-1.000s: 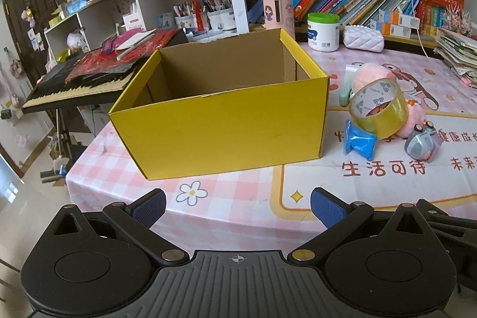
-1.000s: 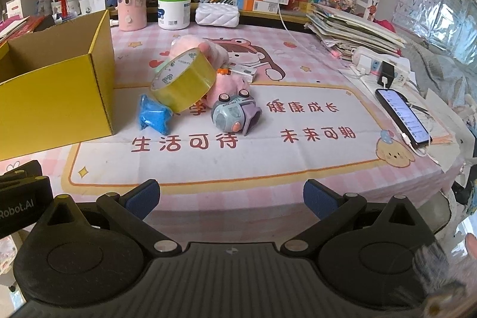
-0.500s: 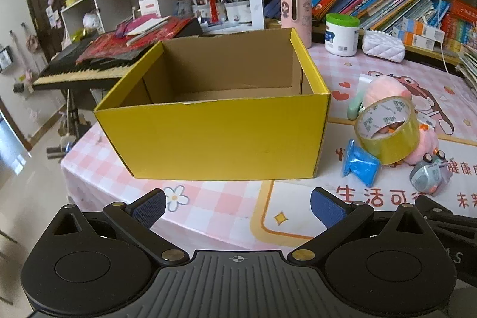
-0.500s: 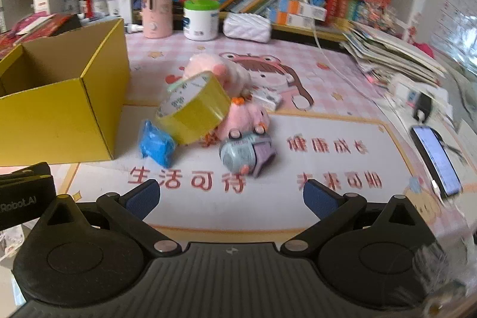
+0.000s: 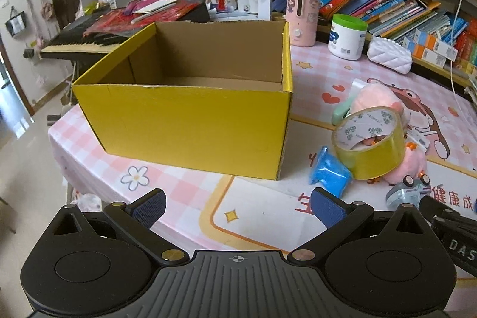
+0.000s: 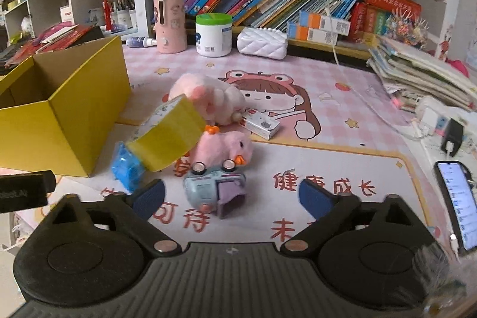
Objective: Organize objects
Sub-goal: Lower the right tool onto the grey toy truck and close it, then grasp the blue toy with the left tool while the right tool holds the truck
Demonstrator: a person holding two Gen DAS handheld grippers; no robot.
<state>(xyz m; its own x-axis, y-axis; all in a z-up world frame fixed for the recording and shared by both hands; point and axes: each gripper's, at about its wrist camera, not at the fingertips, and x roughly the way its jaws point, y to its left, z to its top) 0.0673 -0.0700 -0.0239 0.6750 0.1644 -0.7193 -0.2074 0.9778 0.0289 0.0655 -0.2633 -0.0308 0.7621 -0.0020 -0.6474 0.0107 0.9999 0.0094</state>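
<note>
The open-topped yellow cardboard box stands on the pink checked tabletop with nothing inside it — room from above is free. Right of the box the way is crowded: a tilted roll of yellow tape leans on a blue crinkled packet, with pink plush toys and a grey-blue toy car touching. Further right of the box, past the car, the printed mat lies bare up to a phone.
</note>
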